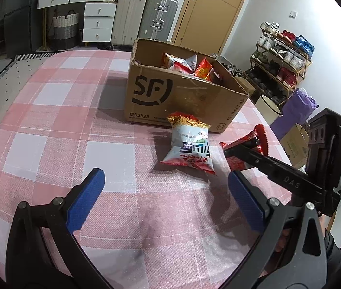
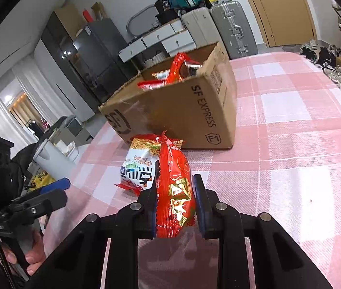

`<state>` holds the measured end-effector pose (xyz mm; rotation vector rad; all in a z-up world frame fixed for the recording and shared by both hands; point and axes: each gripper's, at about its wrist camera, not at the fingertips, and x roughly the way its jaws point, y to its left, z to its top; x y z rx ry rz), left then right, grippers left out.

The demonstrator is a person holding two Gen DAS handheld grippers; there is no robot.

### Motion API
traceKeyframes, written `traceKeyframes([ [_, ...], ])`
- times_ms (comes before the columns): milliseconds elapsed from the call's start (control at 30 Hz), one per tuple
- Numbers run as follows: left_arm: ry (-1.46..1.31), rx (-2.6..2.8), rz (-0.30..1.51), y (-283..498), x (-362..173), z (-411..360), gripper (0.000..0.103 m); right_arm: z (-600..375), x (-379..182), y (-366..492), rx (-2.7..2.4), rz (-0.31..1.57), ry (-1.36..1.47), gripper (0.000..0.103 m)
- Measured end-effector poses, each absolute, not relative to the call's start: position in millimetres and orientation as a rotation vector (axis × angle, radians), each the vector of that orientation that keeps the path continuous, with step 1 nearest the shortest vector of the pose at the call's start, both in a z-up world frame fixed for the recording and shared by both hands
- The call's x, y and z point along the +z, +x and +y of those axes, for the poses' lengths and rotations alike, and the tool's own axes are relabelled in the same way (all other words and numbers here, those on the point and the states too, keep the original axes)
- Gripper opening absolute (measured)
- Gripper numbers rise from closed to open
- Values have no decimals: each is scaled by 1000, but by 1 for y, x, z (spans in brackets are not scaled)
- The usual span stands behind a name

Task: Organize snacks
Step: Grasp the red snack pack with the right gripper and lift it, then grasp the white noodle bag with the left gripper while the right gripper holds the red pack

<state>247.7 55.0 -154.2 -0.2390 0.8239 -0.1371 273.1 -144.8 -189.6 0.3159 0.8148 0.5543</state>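
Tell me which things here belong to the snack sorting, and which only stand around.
Job: red snack packet in the right gripper; white snack packet; cardboard box with snacks.
Standing around: suitcases, shoe rack, drawers, basket.

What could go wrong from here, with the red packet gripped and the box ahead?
1. The right hand-held gripper pinches the red packet on its lower part; the top may flop and catch the cardboard box rim.
2. The white packet lies right beside it and could get dragged.
3. The box already looks full, so snacks may spill.
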Motion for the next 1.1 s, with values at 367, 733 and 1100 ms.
traceKeyframes([
  [367,-194,-144,832,248,-152,47,102,-161,-169,253,549,762,316,24],
  [733,-150,-149,870,274,-156,33,102,-185,-161,234,523,736,333,24],
  [1100,-83,-147,947,325,-177,4,102,-203,-157,223,503,728,341,24],
])
